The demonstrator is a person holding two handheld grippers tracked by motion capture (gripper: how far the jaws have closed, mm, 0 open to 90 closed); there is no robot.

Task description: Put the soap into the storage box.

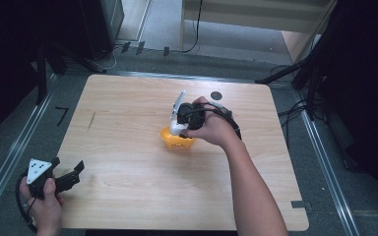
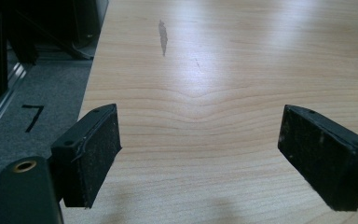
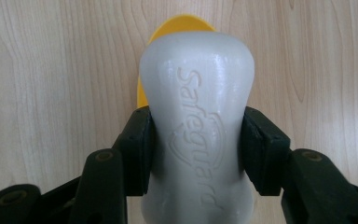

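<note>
A white bar of soap [image 3: 196, 126] with raised lettering is clamped between the black pads [image 3: 139, 151] of my right gripper [image 3: 196, 154], which is shut on its narrow waist. In the high view the right gripper [image 1: 179, 127] points down at mid-table, holding the soap [image 1: 175, 129] right over a small yellow bowl [image 1: 176, 139]. The yellow bowl [image 3: 179, 25] peeks out behind the soap's top in the right gripper view. My left gripper [image 1: 76, 172] rests near the table's front left corner. In its own view the left gripper [image 2: 199, 156] stands open over bare wood.
The light wooden table [image 1: 128, 162] has a dark streak [image 1: 92, 119] at its left and a small dark round mark [image 1: 216, 95] near the far edge. Metal rails [image 1: 10, 162] and grey floor run along both sides, with dark stands and cables beyond.
</note>
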